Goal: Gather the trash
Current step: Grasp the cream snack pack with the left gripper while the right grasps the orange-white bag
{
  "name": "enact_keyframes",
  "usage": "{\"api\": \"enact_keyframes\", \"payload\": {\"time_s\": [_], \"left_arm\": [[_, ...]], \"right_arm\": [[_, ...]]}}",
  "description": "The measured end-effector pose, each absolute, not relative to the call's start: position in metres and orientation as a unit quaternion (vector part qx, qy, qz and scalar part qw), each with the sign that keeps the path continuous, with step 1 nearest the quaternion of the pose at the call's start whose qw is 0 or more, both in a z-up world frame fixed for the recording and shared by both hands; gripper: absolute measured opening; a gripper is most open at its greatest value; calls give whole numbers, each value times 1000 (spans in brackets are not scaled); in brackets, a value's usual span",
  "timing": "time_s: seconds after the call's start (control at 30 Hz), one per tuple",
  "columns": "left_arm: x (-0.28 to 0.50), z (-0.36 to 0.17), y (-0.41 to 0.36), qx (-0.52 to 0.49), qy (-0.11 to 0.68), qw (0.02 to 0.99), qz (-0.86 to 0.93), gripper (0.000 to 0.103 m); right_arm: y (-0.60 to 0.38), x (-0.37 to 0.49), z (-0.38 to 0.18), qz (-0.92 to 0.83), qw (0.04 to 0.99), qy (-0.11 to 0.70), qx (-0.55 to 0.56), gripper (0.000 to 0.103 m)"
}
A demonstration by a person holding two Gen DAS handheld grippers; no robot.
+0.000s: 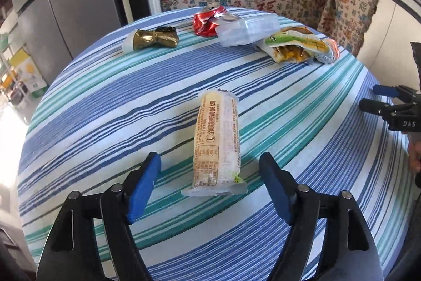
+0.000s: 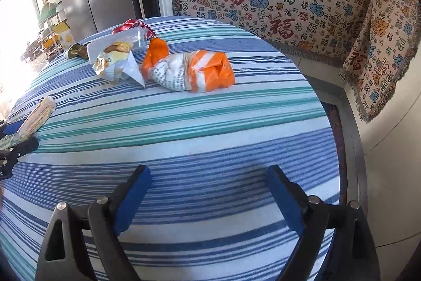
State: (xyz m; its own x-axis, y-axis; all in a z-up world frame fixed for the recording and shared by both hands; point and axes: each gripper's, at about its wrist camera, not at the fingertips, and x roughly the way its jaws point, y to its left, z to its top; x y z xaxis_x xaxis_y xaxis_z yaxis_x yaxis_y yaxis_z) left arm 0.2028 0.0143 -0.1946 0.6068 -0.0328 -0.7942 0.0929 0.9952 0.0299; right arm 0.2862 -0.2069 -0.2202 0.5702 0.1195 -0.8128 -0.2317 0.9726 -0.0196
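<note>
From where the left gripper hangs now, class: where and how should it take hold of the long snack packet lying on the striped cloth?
Grip the long snack packet across its narrow middle, from above. It lies flat, lengthwise between the open left gripper fingers, so they already straddle its sides.

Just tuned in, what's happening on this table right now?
A person is clearing trash off a striped tablecloth with two hand-held grippers. The left hand-held gripper stands open just short of a long snack wrapper, not gripping it. The right hand-held gripper is open over bare cloth, holding nothing. Farther back lie an orange-and-white bag, an opened snack packet, a clear plastic box, a crushed red can and a gold wrapper.
</note>
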Motion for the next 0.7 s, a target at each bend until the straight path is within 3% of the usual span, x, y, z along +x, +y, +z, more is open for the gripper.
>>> {"api": "enact_keyframes", "payload": {"time_s": [0.1,0.17,0.43,0.5,0.7], "left_arm": [[204,-199,9,42,450,891,-45,98],[205,-200,6,47,453,889,-49,101],[206,-201,6,43,454,888,-56,102],[207,-201,6,42,454,888,-57,102],[206,-202,6,42,454,888,-57,102]], "right_arm": [[-208,311,-221,138,875,456,-86,103],[-210,333,-220,164,865,463,-101,103],[-195,381,-203,237,855,443,-130,103],[-188,386,-208,273,831,473,-106,102],[-168,333,-207,351,782,511,-66,95]]}}
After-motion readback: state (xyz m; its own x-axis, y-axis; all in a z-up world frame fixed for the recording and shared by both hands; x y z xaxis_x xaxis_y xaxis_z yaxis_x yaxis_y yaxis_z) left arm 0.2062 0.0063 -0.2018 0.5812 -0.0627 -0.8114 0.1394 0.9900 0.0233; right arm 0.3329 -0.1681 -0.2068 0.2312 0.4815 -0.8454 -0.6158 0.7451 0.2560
